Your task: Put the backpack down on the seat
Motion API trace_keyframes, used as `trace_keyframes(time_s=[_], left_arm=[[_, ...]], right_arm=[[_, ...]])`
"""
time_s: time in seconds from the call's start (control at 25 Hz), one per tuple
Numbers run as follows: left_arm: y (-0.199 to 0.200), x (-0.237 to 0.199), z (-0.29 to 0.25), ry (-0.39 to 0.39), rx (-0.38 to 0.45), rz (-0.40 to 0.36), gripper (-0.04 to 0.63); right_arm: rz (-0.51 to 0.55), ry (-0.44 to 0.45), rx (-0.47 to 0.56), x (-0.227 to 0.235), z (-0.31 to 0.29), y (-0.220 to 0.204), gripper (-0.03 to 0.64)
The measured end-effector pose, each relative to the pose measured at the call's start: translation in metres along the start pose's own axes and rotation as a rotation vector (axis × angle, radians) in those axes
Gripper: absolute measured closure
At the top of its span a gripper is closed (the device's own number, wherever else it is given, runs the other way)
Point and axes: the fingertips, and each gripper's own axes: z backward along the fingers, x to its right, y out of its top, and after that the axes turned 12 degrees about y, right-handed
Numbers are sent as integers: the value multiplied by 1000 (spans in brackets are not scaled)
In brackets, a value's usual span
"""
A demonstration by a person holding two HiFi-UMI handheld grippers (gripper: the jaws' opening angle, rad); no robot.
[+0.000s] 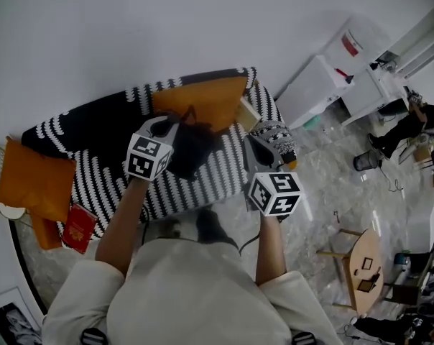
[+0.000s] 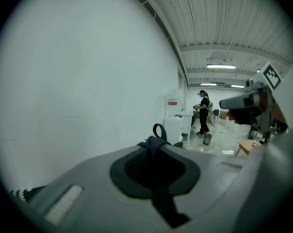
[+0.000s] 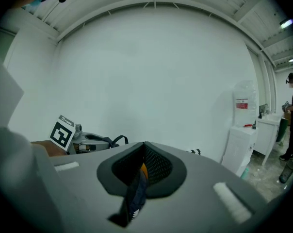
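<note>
Head view: your left claw (image 1: 174, 128) and right claw (image 1: 256, 146) pinch the backpack (image 1: 193, 153) over the seat (image 1: 228, 169), twelve o'clock. Setting it down likely remains.

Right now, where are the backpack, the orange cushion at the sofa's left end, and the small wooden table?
backpack (image 1: 192, 148), head view, middle of its dark body
orange cushion (image 1: 34, 182), head view, centre of its face
wooden table (image 1: 369, 244), head view, bare part of its top
</note>
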Motion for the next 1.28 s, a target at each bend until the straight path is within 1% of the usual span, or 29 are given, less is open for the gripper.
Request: trace_keyframes(time_s=[0.28,0.52,0.68,0.84,1.0,1.2,1.28], left_arm=[[-8,-2,-74,21,-81,45,586],[-26,-3,-148,10,-153,81,586],[-52,-6,-196,3,-229,110,586],[-70,-6,-247,-9,-287,135,586],[-84,-5,-300,-25,-320,147,586],[-97,2,-343,-57,-355,147,584],[-110,3,-361,-54,-376,158,584]], right_arm=[[-18,38,-28,68,-47,8,609],[-39,52,-68,127,-91,2,609],[-58,53,-109,162,-115,-8,609],[-92,46,-149,204,-135,-19,609],[-133,36,-186,244,-158,-38,609],[-175,24,-219,267,-170,-58,609],[-188,15,-228,277,-173,-65,609]])
